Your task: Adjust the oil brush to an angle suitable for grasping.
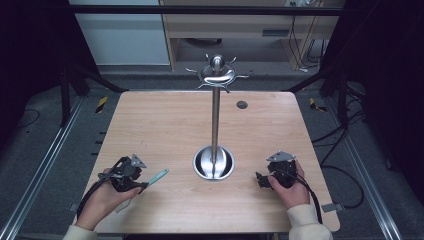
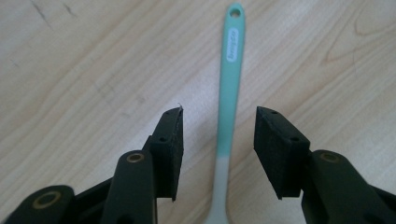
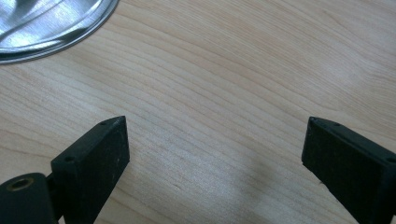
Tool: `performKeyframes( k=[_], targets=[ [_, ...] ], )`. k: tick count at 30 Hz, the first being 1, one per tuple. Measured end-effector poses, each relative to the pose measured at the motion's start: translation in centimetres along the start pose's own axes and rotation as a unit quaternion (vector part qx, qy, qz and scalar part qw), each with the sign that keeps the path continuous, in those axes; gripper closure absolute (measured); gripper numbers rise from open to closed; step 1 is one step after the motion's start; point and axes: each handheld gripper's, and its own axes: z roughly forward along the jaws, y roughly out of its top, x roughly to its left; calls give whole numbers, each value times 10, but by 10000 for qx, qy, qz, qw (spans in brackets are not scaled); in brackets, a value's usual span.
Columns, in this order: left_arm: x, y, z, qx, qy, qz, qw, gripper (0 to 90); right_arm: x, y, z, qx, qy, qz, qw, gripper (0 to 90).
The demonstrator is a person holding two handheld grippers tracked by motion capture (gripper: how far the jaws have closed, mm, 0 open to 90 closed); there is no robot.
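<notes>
Plainly, both tongs gape, the left tongs (image 2: 218, 135) straddling the teal spatula (image 2: 229, 88) untouched near the table (image 1: 165, 130) edge.

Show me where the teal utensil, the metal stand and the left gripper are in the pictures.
teal utensil (image 2: 232, 79), left gripper view, on the teal handle.
metal stand (image 1: 215, 120), high view, on the upright pole.
left gripper (image 2: 218, 140), left gripper view, midway between its open jaws.
</notes>
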Motion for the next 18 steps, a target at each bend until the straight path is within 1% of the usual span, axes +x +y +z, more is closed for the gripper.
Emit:
performKeyframes(
  k=[1,2,3,4,5,7,8,9,15,18],
  targets=[
    [0,0,0,0,0,0,10000,540,0,0,0,7,-8,-4,10000,82],
    [0,0,1,111,-44,13,9999,550,0,0,0,6,-2,-1,10000,82],
    [0,0,1,111,-44,13,9999,555,0,0,0,6,-2,-1,10000,82],
    [1,1,1,210,-88,23,9997,570,0,0,0,2,-3,-4,10000,82],
    [1,1,1,210,-88,23,9997,578,0,0,0,2,-3,-4,10000,82],
    [2,1,4,355,-152,29,9992,592,0,0,0,2,-2,-2,10000,82],
    [2,1,4,355,-152,29,9992,598,0,0,0,2,-2,-1,10000,82],
    [3,1,6,496,-226,98,9985,605,0,0,0,3,-1,5,10000,82],
    [3,0,11,625,-303,120,9975,636,0,0,0,9,-3,-16,10000,82],
    [4,-1,14,683,-356,89,9970,656,0,0,0,3,0,-6,10000,82]
  ],
)
